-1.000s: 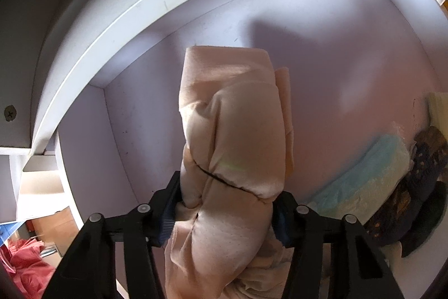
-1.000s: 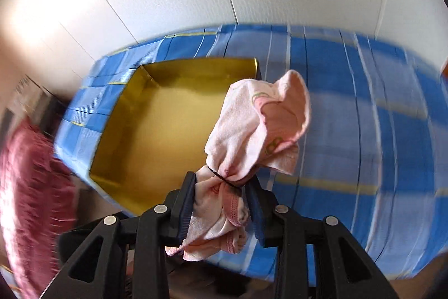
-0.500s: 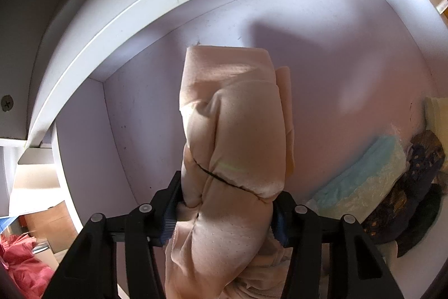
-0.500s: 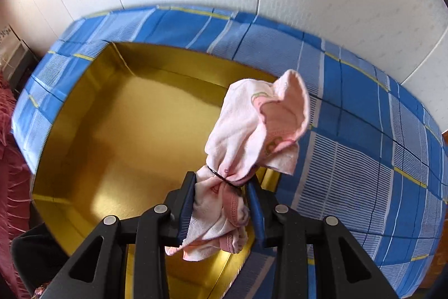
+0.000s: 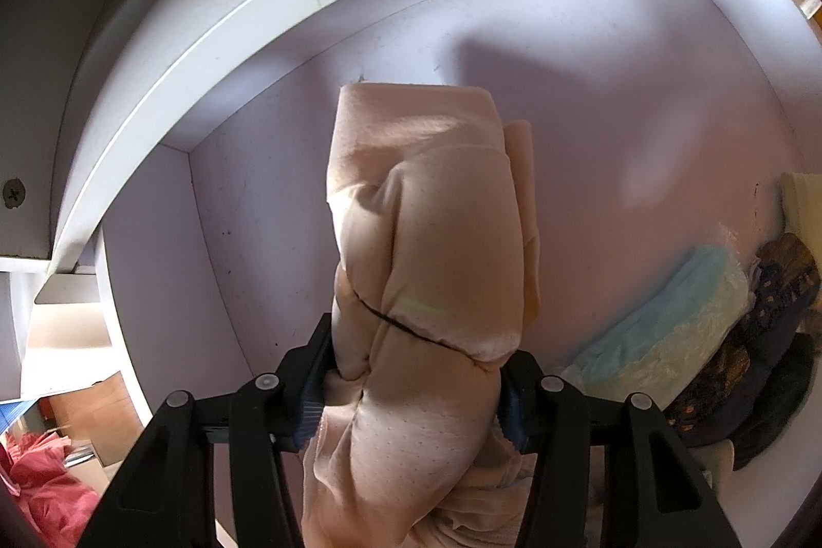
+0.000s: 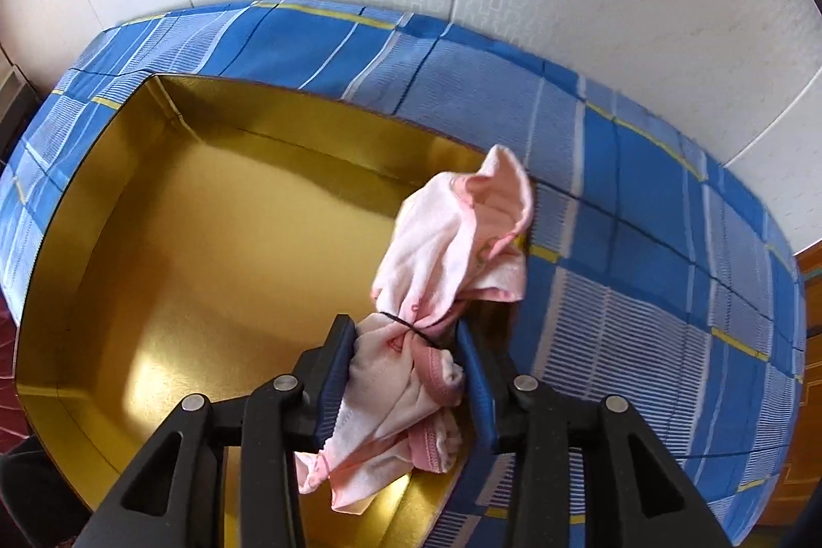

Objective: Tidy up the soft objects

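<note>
A blue plaid bed [image 6: 642,291] carries a gold box [image 6: 169,270]; folded cloths [image 5: 683,332] lie on a white shelf [image 5: 770,481].

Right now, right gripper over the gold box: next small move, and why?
Probably open the right gripper fully and lift clear. Its jaws have just been opening, with a gap at one pad, and the pink cloth between them hangs over the gold box, near its corner, so it would likely drop inside. The left gripper can hold its peach bundle.

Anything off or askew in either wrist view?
One thing: the pink cloth in the right tongs straddles the gold box's right rim, partly over the blue plaid bedcover. The tongs have just been opening, so it may land half outside.
</note>
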Demonstrator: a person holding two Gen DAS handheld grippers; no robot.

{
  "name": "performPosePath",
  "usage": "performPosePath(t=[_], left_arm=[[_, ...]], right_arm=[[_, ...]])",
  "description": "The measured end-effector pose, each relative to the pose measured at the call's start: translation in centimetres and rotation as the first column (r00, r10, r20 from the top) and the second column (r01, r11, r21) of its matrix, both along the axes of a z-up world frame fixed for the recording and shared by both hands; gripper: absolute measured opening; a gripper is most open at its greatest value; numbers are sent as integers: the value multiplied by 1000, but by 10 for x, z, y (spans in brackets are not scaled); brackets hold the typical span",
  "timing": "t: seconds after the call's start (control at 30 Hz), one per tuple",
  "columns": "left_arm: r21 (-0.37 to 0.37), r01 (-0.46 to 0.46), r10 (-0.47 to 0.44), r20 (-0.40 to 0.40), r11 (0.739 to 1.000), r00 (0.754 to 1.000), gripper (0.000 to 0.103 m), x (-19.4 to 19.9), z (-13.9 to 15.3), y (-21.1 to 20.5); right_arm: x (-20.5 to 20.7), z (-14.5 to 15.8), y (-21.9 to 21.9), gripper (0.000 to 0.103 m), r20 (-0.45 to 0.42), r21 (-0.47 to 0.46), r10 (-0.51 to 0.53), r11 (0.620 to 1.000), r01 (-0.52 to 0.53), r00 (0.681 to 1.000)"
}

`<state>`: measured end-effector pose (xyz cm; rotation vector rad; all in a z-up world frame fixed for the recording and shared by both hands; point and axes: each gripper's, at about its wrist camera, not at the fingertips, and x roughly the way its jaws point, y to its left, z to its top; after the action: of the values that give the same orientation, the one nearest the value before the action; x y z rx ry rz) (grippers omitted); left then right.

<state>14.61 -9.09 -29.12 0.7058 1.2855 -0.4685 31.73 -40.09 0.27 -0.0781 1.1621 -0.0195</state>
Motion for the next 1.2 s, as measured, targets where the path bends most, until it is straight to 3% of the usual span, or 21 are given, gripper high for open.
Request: performPosePath(t=[0.3, 0.37, 0.43, 0.57, 0.7, 0.87, 1.2], left_arm=[[7, 7, -7, 5, 1000, 1000, 54, -4, -3, -5], [9, 10, -10, 7, 1000, 1000, 54, -5, -5, -7], [11, 12, -12, 8, 1000, 1000, 54, -6, -6, -8], [22, 22, -22, 9, 1000, 1000, 54, -7, -8, -10], [25, 25, -25, 7, 999, 1000, 54, -8, -11, -13], [38, 34, -35, 17, 999, 999, 53, -9, -13, -18], [2, 6, -6, 2, 1000, 1000, 51, -8, -4, -15]], right_arm=[[-16, 26, -10, 43, 89, 16, 25, 1000, -26, 996], [-23, 30, -7, 33, 112, 40, 54, 997, -59, 992], [-25, 28, -5, 24, 104, 77, 68, 994, -76, 992], [-24, 13, 4, 23, 62, 87, 77, 993, -83, 995], [-31, 10, 3, 24, 90, 137, 26, 990, -38, 996], [-67, 11, -15, 27, 131, 327, -44, 945, -1, 990], [-153, 12, -30, 27, 232, 373, 20, 921, -108, 973]])
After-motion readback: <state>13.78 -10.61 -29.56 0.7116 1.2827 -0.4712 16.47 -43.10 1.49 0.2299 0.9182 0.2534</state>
